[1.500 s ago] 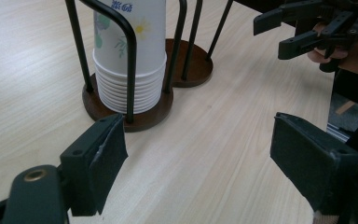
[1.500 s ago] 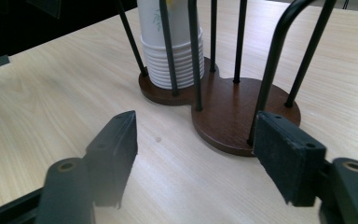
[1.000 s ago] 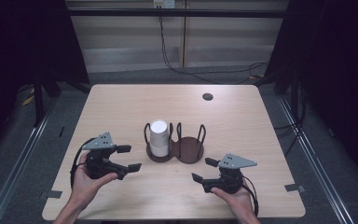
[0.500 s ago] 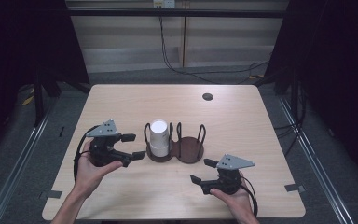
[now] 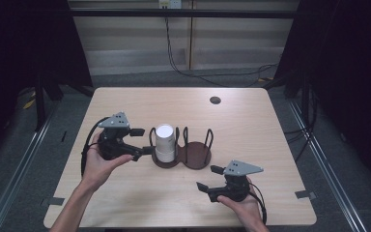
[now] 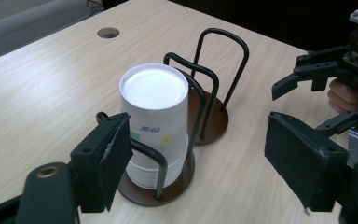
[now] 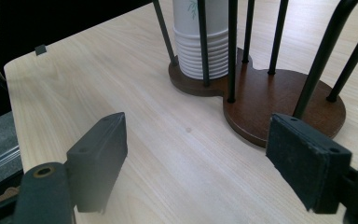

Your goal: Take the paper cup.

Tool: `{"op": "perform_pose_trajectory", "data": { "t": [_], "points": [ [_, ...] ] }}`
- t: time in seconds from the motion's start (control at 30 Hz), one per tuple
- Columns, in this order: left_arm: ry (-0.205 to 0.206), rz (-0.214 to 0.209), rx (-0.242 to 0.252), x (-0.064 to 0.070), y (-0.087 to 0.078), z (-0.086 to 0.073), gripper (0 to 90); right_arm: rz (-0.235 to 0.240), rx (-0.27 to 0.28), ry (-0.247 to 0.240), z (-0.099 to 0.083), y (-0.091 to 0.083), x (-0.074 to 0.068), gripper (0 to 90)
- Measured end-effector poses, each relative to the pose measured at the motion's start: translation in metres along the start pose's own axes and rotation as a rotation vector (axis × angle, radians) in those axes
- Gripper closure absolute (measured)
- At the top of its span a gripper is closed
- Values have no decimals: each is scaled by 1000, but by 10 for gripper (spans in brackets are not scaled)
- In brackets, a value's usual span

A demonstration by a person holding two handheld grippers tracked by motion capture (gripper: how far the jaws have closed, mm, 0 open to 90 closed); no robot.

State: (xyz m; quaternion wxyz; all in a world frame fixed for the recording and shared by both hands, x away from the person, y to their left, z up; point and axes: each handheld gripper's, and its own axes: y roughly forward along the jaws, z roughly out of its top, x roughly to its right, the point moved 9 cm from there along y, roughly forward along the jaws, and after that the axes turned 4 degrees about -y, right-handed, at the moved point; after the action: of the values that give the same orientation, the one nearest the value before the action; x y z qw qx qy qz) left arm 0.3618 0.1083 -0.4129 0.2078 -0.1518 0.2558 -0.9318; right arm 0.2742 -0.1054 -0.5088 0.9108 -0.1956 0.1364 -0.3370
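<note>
A stack of upturned white paper cups (image 5: 165, 142) fills the left ring of a two-place holder (image 5: 195, 155) with a brown base and black wire hoops, mid-table. The right ring is bare. My left gripper (image 5: 144, 141) is open just left of the stack, its jaws short of the hoops. In the left gripper view the cups (image 6: 154, 116) stand ahead between the wide jaws of that gripper (image 6: 200, 172). My right gripper (image 5: 206, 177) is open near the front edge, pointing at the holder base (image 7: 279, 102), with nothing between its jaws (image 7: 196, 158).
A round cable hole (image 5: 215, 100) lies at the table's back right. The wooden table (image 5: 270, 145) has bare room to the right of and behind the holder. Dark floor and metal rails surround the table.
My left gripper has moved right and forward, up to the cup stack. The right gripper has shifted only slightly near the front edge. Both remain open.
</note>
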Motion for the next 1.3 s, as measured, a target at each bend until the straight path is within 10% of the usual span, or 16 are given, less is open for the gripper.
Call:
{"op": "perform_pose_trajectory", "data": {
  "t": [1.3],
  "points": [
    [65, 15, -249, -26, 45, 31, 263, 6, -19, 9, -4, 0, -1, 204]
  ]
}}
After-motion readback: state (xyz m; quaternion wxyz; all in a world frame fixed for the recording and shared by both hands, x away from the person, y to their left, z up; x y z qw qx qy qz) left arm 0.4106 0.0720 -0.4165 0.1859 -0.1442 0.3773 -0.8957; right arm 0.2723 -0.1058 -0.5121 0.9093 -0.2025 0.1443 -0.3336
